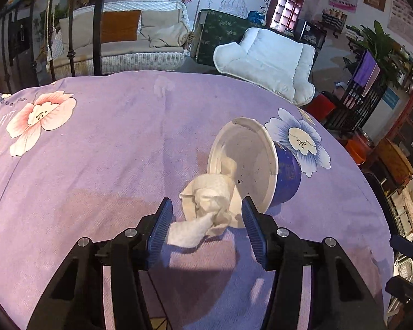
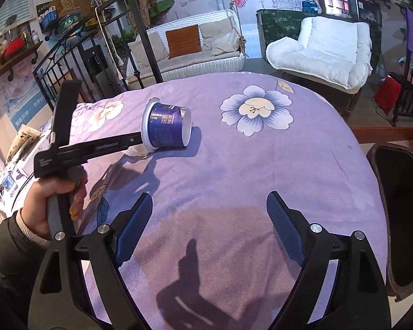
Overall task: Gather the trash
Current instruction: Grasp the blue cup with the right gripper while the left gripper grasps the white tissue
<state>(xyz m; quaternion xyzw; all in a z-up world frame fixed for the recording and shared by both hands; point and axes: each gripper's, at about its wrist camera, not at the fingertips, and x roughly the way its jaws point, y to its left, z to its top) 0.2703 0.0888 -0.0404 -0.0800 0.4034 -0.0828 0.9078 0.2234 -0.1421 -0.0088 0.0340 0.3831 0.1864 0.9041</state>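
Observation:
A blue paper cup (image 1: 285,174) with a white inside lies on its side on the purple flowered tablecloth (image 1: 96,151). A crumpled white tissue (image 1: 206,206) spills from its mouth. My left gripper (image 1: 206,220) is open, its blue pads on either side of the tissue, right at the cup's rim. In the right wrist view the cup (image 2: 166,129) lies at the table's far left, with the left gripper's body against its mouth. My right gripper (image 2: 209,228) is open and empty above the near part of the tablecloth (image 2: 261,165).
A dark bin (image 2: 399,220) stands beside the table at the right. Beyond the table are a white wicker swing sofa (image 2: 190,52), a white cushioned chair (image 2: 325,52) and a black metal rail (image 2: 77,63) at the left.

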